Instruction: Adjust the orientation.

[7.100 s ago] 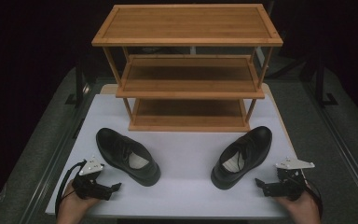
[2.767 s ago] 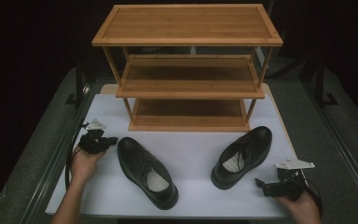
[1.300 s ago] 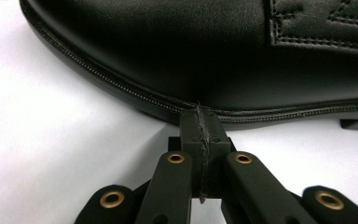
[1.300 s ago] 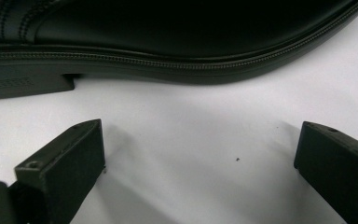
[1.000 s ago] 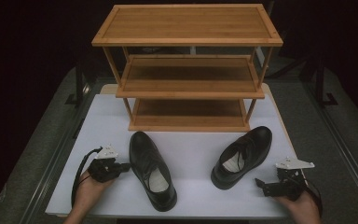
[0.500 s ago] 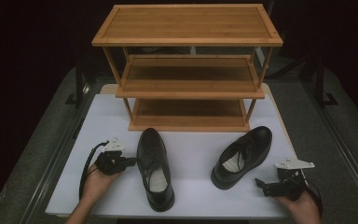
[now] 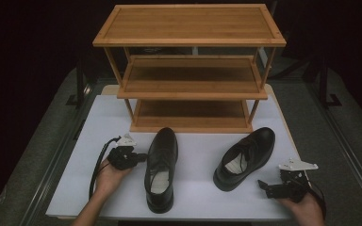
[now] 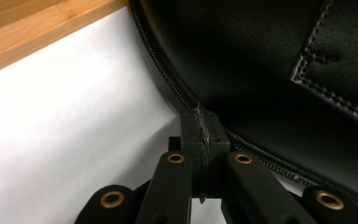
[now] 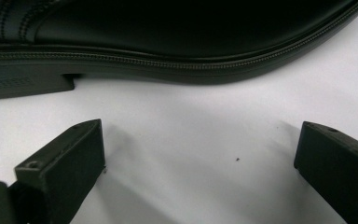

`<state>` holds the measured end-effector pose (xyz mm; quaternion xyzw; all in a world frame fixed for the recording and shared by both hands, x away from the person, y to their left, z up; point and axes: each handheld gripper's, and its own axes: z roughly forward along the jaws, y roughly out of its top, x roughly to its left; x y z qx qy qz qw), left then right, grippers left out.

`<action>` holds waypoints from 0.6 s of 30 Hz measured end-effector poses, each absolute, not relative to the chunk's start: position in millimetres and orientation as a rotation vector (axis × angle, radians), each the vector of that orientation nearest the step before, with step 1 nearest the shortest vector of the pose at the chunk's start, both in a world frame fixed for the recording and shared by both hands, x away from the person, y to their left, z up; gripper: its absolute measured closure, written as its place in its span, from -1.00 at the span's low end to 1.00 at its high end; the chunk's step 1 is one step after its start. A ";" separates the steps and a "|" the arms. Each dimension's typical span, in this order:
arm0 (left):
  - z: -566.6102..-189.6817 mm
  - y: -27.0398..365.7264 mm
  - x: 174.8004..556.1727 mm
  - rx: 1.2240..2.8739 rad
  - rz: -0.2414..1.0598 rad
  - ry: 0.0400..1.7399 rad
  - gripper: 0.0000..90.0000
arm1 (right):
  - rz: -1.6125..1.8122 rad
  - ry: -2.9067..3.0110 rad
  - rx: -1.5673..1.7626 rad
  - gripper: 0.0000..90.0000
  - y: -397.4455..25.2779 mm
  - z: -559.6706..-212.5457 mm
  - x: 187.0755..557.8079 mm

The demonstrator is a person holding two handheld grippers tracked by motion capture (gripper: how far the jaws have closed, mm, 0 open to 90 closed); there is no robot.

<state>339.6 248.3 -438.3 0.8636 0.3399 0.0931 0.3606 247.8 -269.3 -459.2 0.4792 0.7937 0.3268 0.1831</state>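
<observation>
We press our closed left gripper (image 7: 139, 157) against the left shoe (image 7: 162, 165), which points toward the rack (image 7: 191, 70). Our right gripper (image 7: 269, 186) rests open beside the angled right shoe (image 7: 245, 150). Both shoes remain on the table (image 7: 198, 155), none shelved.

Premises present as a staged recording or test set-up, a lab-type space and not a lived-in home. Evidence: a plain white worktop (image 7: 99, 188) standing on grey carpeted flooring (image 7: 42, 141), with black surroundings and dark stand feet (image 7: 332, 100) at either side beyond the lit area. The only furnishings are a bare three-tier wooden shoe rack (image 7: 191, 66) and two black dress shoes (image 7: 161, 167) laid out in front of it, and a hand-held gripper (image 7: 139, 157) with trailing cable is in use at the worktop.
</observation>
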 end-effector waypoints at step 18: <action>-432.6 254.1 334.8 2.232 0.294 0.847 0.51 | 0.920 2.241 1.356 -0.98 -269.1 -459.1 248.1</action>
